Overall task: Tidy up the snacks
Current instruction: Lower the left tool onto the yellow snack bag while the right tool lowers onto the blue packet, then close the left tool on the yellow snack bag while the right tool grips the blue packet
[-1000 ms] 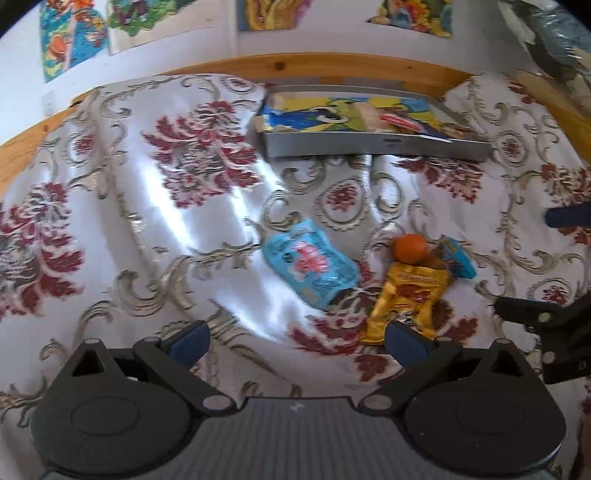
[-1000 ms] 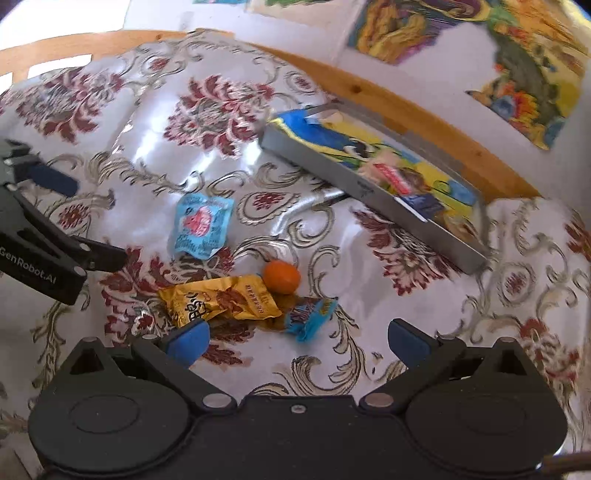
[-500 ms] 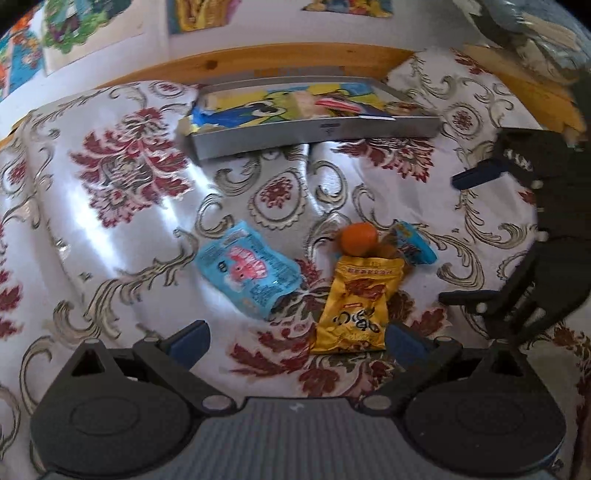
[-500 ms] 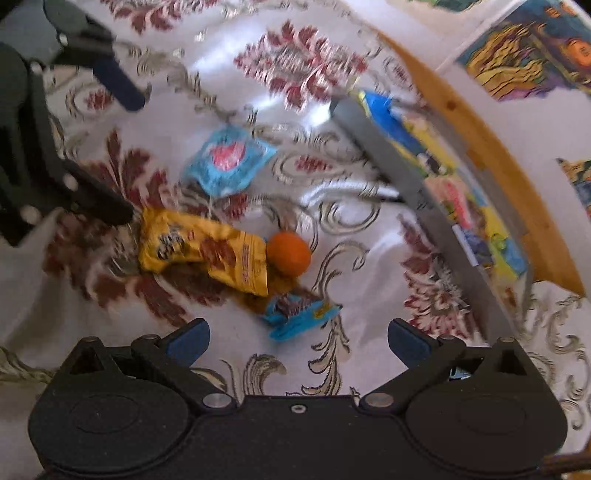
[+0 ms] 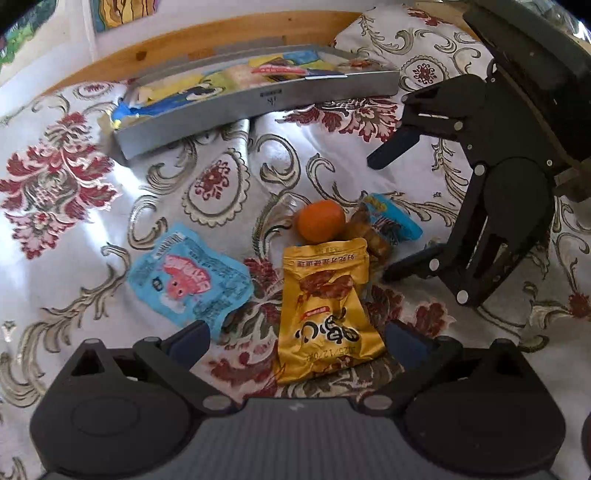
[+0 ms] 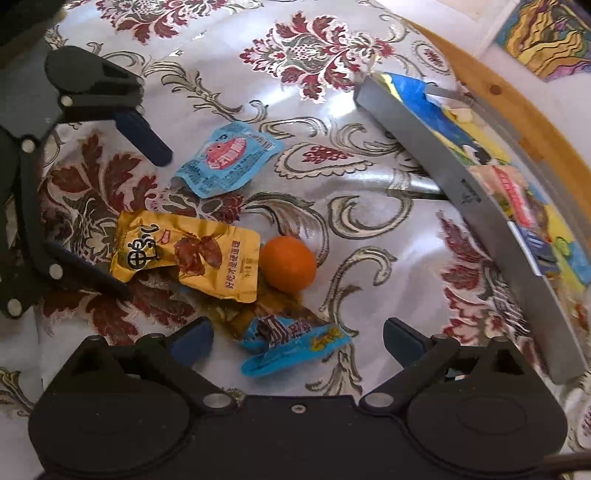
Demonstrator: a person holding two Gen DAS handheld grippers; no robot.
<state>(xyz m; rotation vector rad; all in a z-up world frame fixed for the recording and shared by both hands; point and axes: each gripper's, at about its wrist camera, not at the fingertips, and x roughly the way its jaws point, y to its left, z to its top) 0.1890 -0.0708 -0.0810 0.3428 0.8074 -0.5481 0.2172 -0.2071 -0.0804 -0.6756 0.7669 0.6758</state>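
Left wrist view: the left hand-held gripper [image 5: 297, 338] has moved closer to the snacks, and its wide-open jaws now sit on either side of the yellow bag [image 5: 327, 306]. The right hand-held gripper [image 6: 297, 338] has also come lower, jaws wide open and empty, around the small blue pack [image 6: 291, 341]. The orange [image 5: 320, 220] touches the yellow bag. The blue bag [image 5: 188, 278] lies just beside. All rest on a flowered cloth [image 5: 59, 184]. A grey tray [image 5: 258, 101] of snacks sits by the wooden edge [image 5: 184, 46] and wall pictures [image 6: 550, 33].
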